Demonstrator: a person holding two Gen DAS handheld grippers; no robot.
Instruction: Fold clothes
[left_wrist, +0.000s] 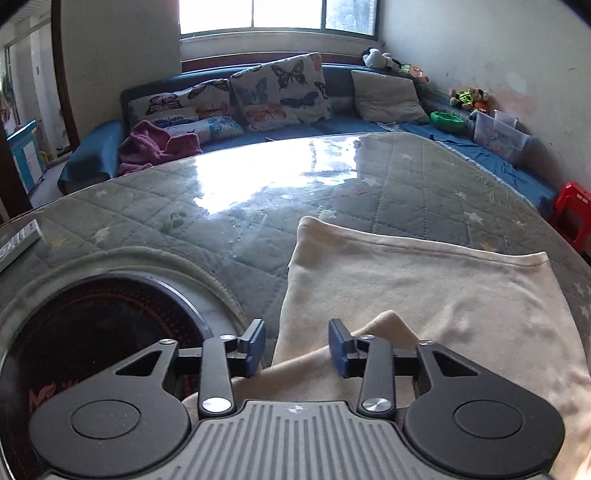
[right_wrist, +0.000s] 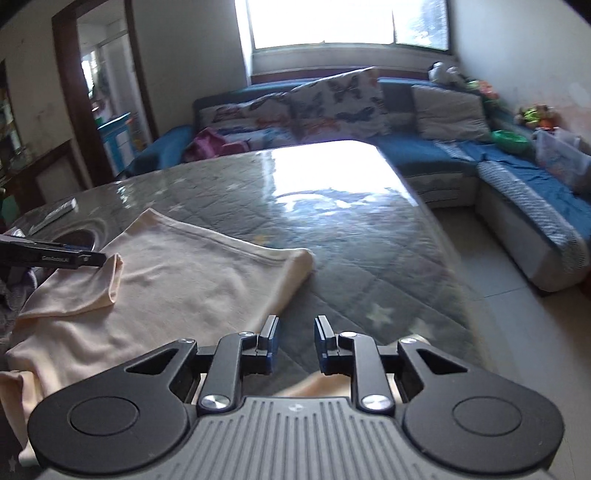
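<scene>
A cream shirt (left_wrist: 424, 295) lies spread on the tabletop (left_wrist: 229, 206), which is shiny glass over a quilted cloth. One sleeve (right_wrist: 99, 291) is laid over onto the body of the shirt. The far hem (right_wrist: 229, 240) looks flat and neat. The near part is bunched up and hangs toward the table's near edge.

What could go wrong? The glass looks slippery, so I think a pull on one corner could drag the whole shirt and undo the folded sleeve. If a gripper pinches only the top layer, the layer under it may stay behind and the fold would come out crooked. The round dark burner (left_wrist: 96, 339) sits just beside the shirt's left edge, and the cloth could slide over it.

The left gripper (left_wrist: 297, 347) sits low over the near left part of the shirt, pointing away across the tabletop. Its fingers are wide apart and hold nothing. One blue pad (left_wrist: 340, 347) is right by a raised bump of cloth. The right gripper (right_wrist: 295, 343) hangs over the right edge of the shirt, also pointing forward. Its fingers are apart too, a little narrower, and they hold nothing.
</scene>
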